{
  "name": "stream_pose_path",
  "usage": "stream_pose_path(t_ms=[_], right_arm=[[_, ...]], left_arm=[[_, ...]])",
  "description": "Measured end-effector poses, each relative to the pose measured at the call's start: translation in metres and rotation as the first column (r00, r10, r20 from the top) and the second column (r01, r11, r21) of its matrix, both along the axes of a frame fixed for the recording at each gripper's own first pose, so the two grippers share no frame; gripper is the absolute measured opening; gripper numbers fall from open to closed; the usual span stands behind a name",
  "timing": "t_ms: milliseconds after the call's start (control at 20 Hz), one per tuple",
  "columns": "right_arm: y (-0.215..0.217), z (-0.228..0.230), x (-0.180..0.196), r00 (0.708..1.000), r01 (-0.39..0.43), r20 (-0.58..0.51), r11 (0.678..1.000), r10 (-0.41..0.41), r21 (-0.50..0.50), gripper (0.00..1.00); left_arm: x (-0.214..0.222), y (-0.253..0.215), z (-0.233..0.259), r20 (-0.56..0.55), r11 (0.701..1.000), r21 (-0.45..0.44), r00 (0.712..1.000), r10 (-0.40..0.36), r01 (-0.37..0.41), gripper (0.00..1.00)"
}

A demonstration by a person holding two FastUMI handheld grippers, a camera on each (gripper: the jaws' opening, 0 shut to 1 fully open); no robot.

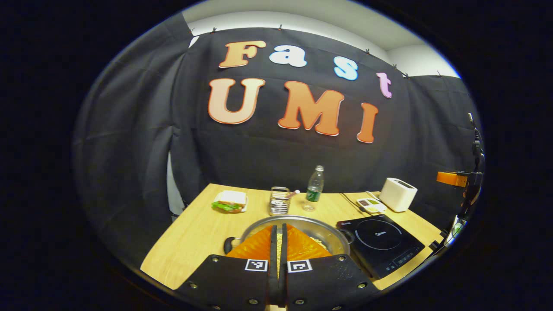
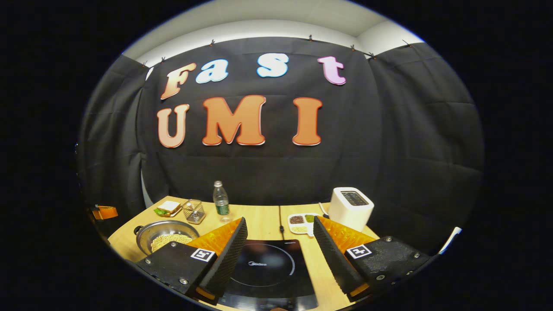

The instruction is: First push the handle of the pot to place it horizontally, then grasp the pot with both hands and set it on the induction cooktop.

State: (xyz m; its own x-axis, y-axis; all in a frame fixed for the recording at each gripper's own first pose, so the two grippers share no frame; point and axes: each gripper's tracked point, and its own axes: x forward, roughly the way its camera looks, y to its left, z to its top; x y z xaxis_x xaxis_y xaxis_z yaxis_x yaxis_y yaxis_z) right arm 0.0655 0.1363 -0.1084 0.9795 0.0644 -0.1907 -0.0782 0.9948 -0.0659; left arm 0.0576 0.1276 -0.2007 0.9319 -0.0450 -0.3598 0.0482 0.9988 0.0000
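Note:
A steel pot (image 1: 317,229) holding pale yellow food stands on the wooden table, with a black side handle (image 1: 229,245) at its left and another (image 1: 348,235) at its right, next to the cooktop. My left gripper (image 1: 278,231) hovers just in front of and above the pot, shut with nothing between its fingers. The black induction cooktop (image 1: 382,242) lies right of the pot. In the right gripper view my right gripper (image 2: 280,224) stands wide open over the cooktop (image 2: 268,268), holding nothing. There the pot (image 2: 166,236) sits to the left.
Along the table's back stand a sandwich on a plate (image 1: 231,201), a wire basket (image 1: 279,201), a water bottle (image 1: 315,185), a small divided dish (image 1: 370,204) and a white toaster (image 1: 397,194). A cable (image 2: 280,222) runs from the cooktop toward the wall.

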Motion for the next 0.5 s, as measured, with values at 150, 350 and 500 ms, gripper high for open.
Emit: stream_pose_path(t_ms=[150,350,500], right_arm=[[0.043,-0.025,0.014,0.999,-0.045,-0.028,0.999,0.045,0.003,0.95],[0.097,-0.069,0.032,0.989,-0.082,-0.127,0.997,0.080,-0.010,0.95],[0.118,-0.094,0.043,0.982,-0.092,-0.171,0.994,0.082,-0.053,0.96]], left_arm=[[0.003,0.026,-0.018,-0.034,1.000,-0.007,0.999,0.009,-0.010,0.08],[0.008,0.041,-0.044,-0.069,0.998,-0.070,0.998,-0.004,-0.001,0.74],[0.019,0.051,-0.073,-0.123,0.999,-0.049,0.992,-0.006,0.000,0.91]])
